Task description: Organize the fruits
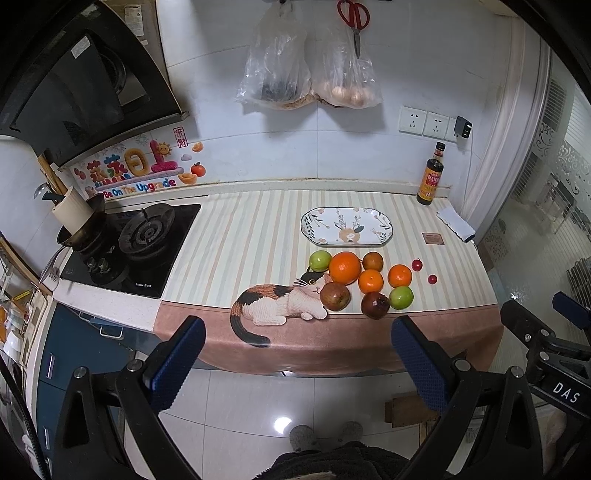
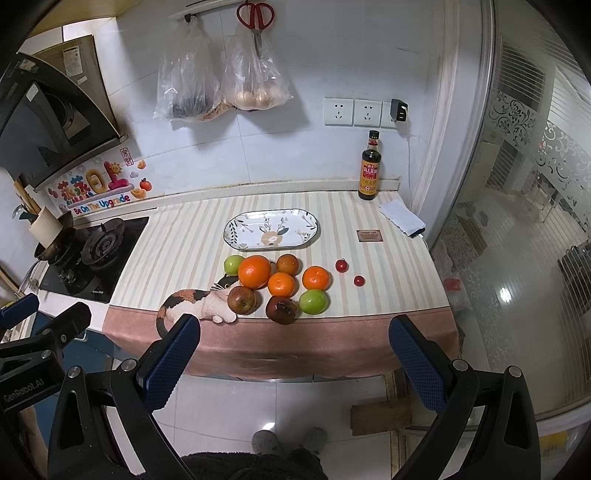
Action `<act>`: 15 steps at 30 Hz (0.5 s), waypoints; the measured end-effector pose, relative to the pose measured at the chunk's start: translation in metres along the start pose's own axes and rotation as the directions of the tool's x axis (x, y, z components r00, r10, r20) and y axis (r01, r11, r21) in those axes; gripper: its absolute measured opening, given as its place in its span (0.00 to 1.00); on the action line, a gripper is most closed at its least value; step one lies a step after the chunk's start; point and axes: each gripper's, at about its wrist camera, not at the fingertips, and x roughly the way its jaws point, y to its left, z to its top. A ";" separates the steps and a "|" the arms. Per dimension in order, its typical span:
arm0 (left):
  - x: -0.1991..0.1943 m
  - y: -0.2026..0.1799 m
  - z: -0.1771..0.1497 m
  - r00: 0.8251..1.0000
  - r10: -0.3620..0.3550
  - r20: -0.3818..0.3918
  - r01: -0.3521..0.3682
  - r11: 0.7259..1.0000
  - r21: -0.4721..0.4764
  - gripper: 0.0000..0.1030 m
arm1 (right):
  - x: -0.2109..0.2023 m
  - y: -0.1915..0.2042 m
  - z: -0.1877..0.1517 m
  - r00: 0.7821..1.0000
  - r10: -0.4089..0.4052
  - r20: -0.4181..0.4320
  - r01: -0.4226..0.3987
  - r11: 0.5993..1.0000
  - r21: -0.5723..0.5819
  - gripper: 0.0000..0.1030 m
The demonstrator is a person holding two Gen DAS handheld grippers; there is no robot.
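Observation:
Several fruits lie in a cluster on the striped counter mat: a big orange [image 1: 344,267] [image 2: 254,271], smaller oranges [image 1: 371,283] [image 2: 282,284], two green apples [image 1: 401,297] [image 2: 313,301], dark red fruits [image 1: 334,296] [image 2: 281,310] and two small red ones [image 1: 416,264] [image 2: 341,265]. An oval patterned plate [image 1: 314,221] [image 2: 236,230] lies empty just behind them. My left gripper [image 1: 297,334] is open and empty, held before the counter edge. My right gripper [image 2: 293,332] is open and empty too, beside it.
A gas hob [image 1: 147,236] with a pot [image 1: 79,225] stands at the left. A sauce bottle [image 2: 369,170] and a folded white cloth [image 2: 402,218] sit at the back right. Plastic bags [image 2: 221,81] and red scissors [image 2: 255,16] hang on the wall. A glass door [image 2: 517,221] is at the right.

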 end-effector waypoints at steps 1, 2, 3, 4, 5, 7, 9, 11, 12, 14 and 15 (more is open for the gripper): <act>0.000 0.000 0.000 1.000 0.001 0.001 -0.001 1.000 -0.001 1.00 | -0.004 -0.002 0.000 1.000 0.001 0.001 -0.001 1.000 0.001 1.00; 0.000 0.000 0.000 1.000 0.000 0.001 0.000 1.000 -0.002 1.00 | -0.004 -0.001 0.001 1.000 0.001 0.000 -0.001 1.000 0.001 1.00; 0.000 0.000 0.000 1.000 0.000 0.001 0.000 1.000 -0.001 1.00 | -0.003 -0.001 0.000 1.000 0.001 0.001 -0.001 1.000 0.000 1.00; 0.000 0.000 0.000 1.000 0.001 0.002 -0.001 1.000 -0.001 1.00 | -0.003 -0.002 -0.001 1.000 0.001 0.002 -0.001 1.000 0.000 1.00; 0.000 0.000 0.000 1.000 0.000 0.001 0.000 1.000 -0.001 1.00 | -0.004 -0.001 0.000 1.000 0.000 0.003 0.000 1.000 0.001 1.00; 0.000 0.000 0.000 1.000 0.000 0.002 0.000 1.000 -0.001 1.00 | -0.003 -0.001 0.000 1.000 0.000 0.003 0.000 1.000 0.000 1.00; 0.000 0.000 0.000 1.000 0.001 0.002 -0.001 1.000 -0.001 1.00 | -0.003 -0.001 0.000 1.000 0.001 0.001 -0.001 1.000 0.000 1.00; 0.000 0.000 0.000 1.000 0.002 0.002 -0.002 1.000 -0.003 1.00 | -0.003 -0.001 0.000 1.000 0.002 0.001 -0.002 1.000 -0.001 1.00; 0.000 0.000 0.001 1.000 0.001 0.002 -0.001 1.000 -0.003 1.00 | -0.002 -0.002 -0.001 1.000 0.002 0.002 -0.002 1.000 -0.001 1.00; 0.000 0.000 0.002 1.000 0.001 0.004 -0.001 1.000 -0.004 1.00 | -0.003 -0.002 -0.001 1.000 0.002 0.002 -0.002 1.000 -0.001 1.00; 0.000 0.000 0.001 1.000 0.002 0.004 -0.002 1.000 -0.003 1.00 | -0.003 -0.002 -0.001 1.000 0.002 0.003 -0.002 1.000 -0.001 1.00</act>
